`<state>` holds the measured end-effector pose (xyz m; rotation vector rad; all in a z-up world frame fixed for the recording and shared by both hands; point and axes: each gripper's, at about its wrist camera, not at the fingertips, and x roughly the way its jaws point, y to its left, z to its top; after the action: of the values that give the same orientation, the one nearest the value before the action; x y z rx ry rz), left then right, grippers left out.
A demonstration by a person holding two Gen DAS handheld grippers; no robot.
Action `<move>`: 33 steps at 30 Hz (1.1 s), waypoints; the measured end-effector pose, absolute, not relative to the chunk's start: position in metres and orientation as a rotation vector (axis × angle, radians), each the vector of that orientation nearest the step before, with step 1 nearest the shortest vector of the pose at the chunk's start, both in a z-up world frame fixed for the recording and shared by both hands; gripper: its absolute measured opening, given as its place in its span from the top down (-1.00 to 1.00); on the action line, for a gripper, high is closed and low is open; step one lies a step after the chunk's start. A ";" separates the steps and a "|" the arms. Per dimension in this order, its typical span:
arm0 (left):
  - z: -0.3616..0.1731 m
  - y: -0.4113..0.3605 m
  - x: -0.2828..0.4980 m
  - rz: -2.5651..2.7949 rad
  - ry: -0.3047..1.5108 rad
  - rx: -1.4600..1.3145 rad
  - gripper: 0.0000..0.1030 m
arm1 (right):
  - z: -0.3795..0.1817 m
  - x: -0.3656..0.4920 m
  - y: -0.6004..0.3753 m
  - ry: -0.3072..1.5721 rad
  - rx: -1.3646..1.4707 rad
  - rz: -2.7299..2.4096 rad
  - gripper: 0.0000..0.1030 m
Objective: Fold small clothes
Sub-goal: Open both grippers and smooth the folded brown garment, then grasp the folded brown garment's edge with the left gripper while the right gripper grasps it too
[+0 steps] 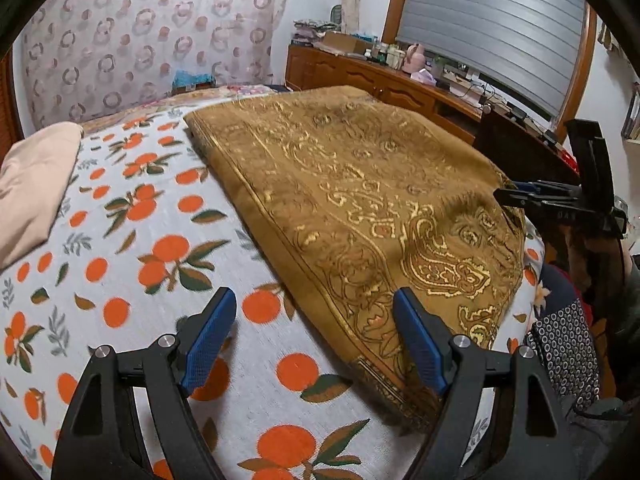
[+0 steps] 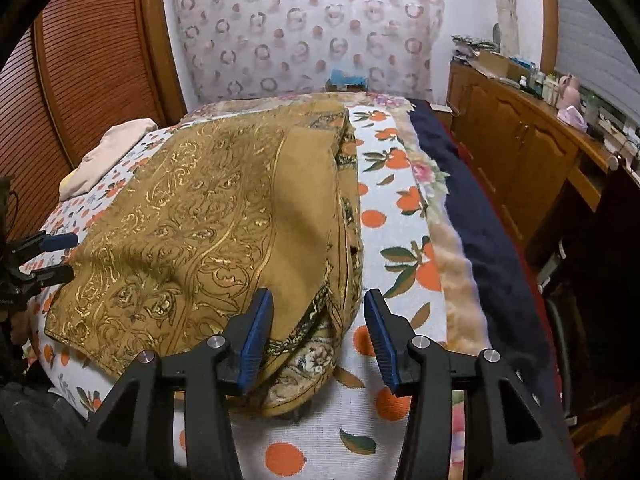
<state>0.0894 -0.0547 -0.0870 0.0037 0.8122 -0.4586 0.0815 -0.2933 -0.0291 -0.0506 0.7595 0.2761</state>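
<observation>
The gold cloth [image 1: 360,200] is laid out folded on the bedspread [image 1: 120,240], an orange-print one, and in the left wrist view it fills the middle and runs out toward 2 o'clock. In the right wrist view the cloth [image 2: 208,216] is seen doubled over, with its stacked edges bunched up at about 6 o'clock, right by the right claw [image 2: 320,336].

That claw is held partly open. Its left pad [image 2: 256,340] looks to be touching the folded corner, while the other pad is over bare bedspread [image 2: 400,248], so nothing is gripped.

The left claw [image 1: 316,340] is spread wide over the cloth's near edge, nothing between the pads, one pad over the bedspread and one over the cloth border. It's also spotted at 9 o'clock in the right view [image 2: 52,256], at the cloth's far corner.

A beige pillow [image 1: 36,188] is parked at 9 o'clock. A wooden dresser [image 1: 380,76] with clutter sits at 1 o'clock, and a patterned curtain [image 1: 152,32] hangs at 11.
</observation>
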 end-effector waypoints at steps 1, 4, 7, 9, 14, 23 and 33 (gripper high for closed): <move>-0.088 -0.055 0.089 -0.461 0.816 0.003 -0.58 | -0.029 0.084 -0.295 0.764 -0.049 0.275 0.05; -0.090 -0.058 0.087 -0.472 0.822 0.003 -0.58 | -0.033 0.087 -0.294 0.774 -0.051 0.270 0.05; -0.088 -0.061 0.081 -0.503 0.811 0.006 -0.51 | -0.035 0.089 -0.293 0.783 -0.056 0.262 0.04; -0.088 -0.063 0.079 -0.528 0.807 0.006 -0.27 | -0.037 0.092 -0.293 0.799 -0.073 0.238 0.00; -0.089 -0.069 0.075 -0.556 0.826 0.014 0.16 | -0.036 0.094 -0.297 0.803 -0.037 0.247 -0.01; -0.088 -0.068 0.076 -0.551 0.840 -0.001 0.14 | -0.042 0.091 -0.294 0.801 -0.011 0.276 -0.01; -0.090 -0.066 0.075 -0.551 0.839 0.004 0.12 | -0.048 0.080 -0.264 0.794 -0.093 0.321 -0.01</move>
<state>0.0749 -0.0664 -0.0895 0.0043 0.8394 -0.5509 0.0799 -0.2637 -0.0477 -0.0932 0.7941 0.3214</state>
